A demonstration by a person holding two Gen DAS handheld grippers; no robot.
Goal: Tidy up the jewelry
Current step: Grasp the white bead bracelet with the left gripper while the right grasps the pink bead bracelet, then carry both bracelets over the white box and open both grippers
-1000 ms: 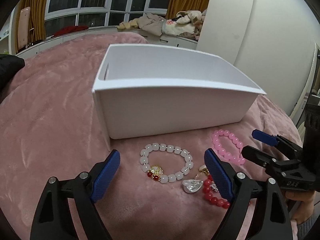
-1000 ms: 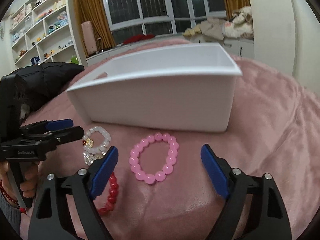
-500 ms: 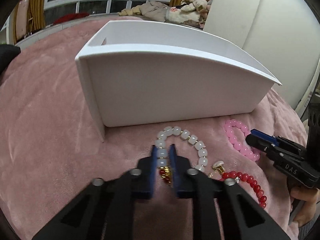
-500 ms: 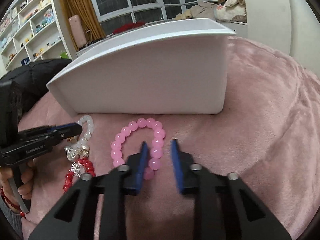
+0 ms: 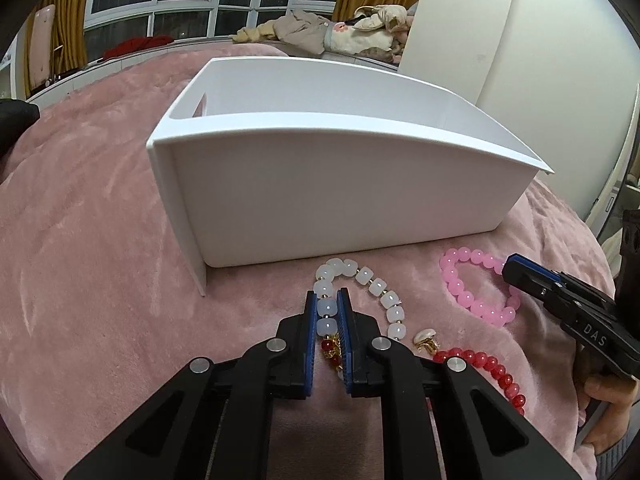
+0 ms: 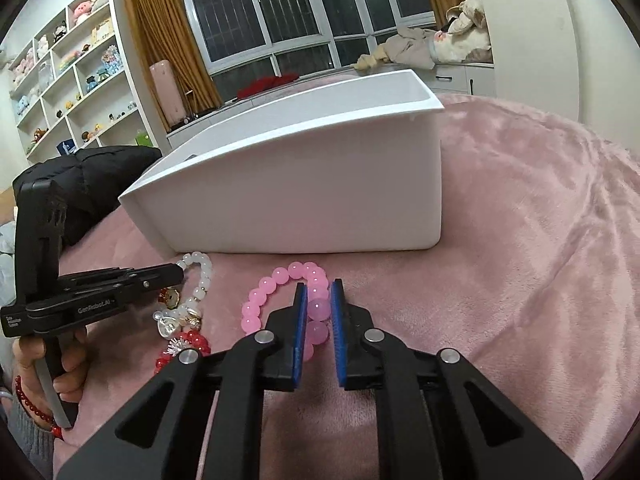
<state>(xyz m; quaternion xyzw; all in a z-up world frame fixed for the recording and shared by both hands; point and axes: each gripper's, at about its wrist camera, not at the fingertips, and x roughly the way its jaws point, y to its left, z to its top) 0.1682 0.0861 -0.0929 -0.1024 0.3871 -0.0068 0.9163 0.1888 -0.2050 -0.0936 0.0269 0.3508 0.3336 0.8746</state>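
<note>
Two tongs clamped, left [image 5: 327, 312] on white bracelet [image 5: 362, 278], right [image 6: 319, 308] on pink bracelet [image 6: 276, 284]

Two low wrist views (shared box [image 5: 340, 196])

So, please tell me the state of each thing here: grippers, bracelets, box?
left gripper: shut on white bracelet
right gripper: shut on pink bracelet
white bracelet: gripped, lying on blanket
pink bracelet: gripped, lying on blanket
red bracelet: lying free
white box: open top, upright
</note>
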